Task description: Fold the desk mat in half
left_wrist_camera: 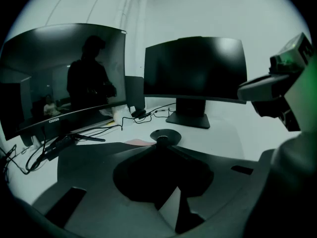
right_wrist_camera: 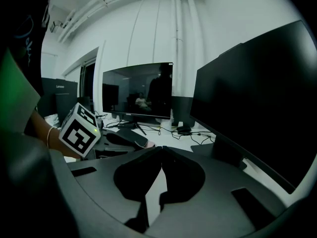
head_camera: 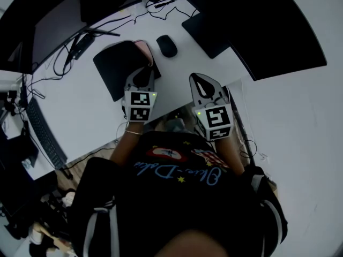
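Observation:
The black desk mat (head_camera: 119, 66) lies on the white desk (head_camera: 80, 106), doubled over, with a pink strip of its underside (head_camera: 144, 50) showing along its right edge. My left gripper (head_camera: 143, 73) rests on the mat's near right corner, its jaws closed and seemingly pinching that edge. In the left gripper view the tips (left_wrist_camera: 161, 142) meet just right of the pink strip (left_wrist_camera: 138, 143). My right gripper (head_camera: 198, 79) hovers shut and empty over bare desk to the right of the mat. The right gripper view shows its jaws (right_wrist_camera: 161, 150) closed and the mat (right_wrist_camera: 121, 137) to the left.
A black mouse (head_camera: 166, 46) sits just beyond the mat's far right corner. A monitor base (head_camera: 210, 33) stands to the right and a curved monitor (left_wrist_camera: 64, 78) at the back left. Cables (head_camera: 64, 52) trail across the back of the desk. A keyboard (head_camera: 45, 135) lies far left.

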Demonstrator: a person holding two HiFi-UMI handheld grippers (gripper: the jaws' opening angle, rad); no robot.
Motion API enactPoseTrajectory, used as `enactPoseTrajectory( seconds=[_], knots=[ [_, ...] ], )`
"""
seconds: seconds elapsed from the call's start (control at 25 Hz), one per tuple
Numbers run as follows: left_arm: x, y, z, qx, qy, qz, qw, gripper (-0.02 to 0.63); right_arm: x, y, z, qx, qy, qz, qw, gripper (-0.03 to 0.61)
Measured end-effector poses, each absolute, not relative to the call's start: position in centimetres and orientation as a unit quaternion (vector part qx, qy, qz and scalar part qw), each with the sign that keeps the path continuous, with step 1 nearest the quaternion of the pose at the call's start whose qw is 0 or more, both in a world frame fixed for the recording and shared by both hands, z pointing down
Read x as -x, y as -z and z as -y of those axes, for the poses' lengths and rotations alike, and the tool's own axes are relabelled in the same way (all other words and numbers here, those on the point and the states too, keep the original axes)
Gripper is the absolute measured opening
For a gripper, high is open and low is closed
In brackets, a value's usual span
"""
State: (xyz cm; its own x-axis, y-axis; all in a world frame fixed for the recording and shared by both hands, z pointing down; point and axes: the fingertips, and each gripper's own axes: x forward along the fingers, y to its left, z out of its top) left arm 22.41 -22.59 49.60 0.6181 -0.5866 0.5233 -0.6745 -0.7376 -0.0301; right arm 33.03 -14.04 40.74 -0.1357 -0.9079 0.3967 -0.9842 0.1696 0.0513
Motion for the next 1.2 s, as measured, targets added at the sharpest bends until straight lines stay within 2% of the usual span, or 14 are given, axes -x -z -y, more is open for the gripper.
enactPoseTrajectory(
  seconds=[0.16,0.28,0.4,0.64,0.8,0.92,1.04,1.2],
  knots=[
    [-23.0,-50.2,22.2,-0.888,-0.280,0.362,0.056,0.086,-33.2,-40.7,14.5,-0.611,-0.114,0.765,0.168,0.002],
    [-23.3,-50.0,22.2,-0.887,-0.260,0.373,0.080,0.133,-33.0,-40.6,15.0,-0.589,-0.116,0.783,0.162,0.002],
    [-23.6,-49.7,22.0,-0.887,-0.226,0.382,0.127,0.147,-32.8,-40.6,15.5,-0.569,-0.117,0.799,0.155,0.002],
    [-22.5,-44.8,21.6,-0.894,-0.163,0.400,0.115,0.147,-31.6,-40.0,17.0,-0.543,-0.111,0.822,0.132,0.002],
    [-20.5,-40.2,20.6,-0.907,-0.111,0.395,0.097,0.147,-29.9,-37.5,18.2,-0.538,-0.107,0.834,0.066,0.000],
    [-18.1,-37.9,19.8,-0.908,-0.086,0.400,0.092,0.133,-27.9,-35.3,18.9,-0.528,-0.090,0.844,0.025,0.000],
    [-15.4,-36.3,19.2,-0.900,-0.077,0.419,0.087,0.043,-25.3,-33.9,19.4,-0.504,-0.084,0.860,0.015,0.000],
    [-12.2,-34.8,18.6,-0.893,-0.081,0.434,0.087,0.017,-21.4,-32.5,20.0,-0.467,-0.079,0.880,0.018,0.000]
  ],
)
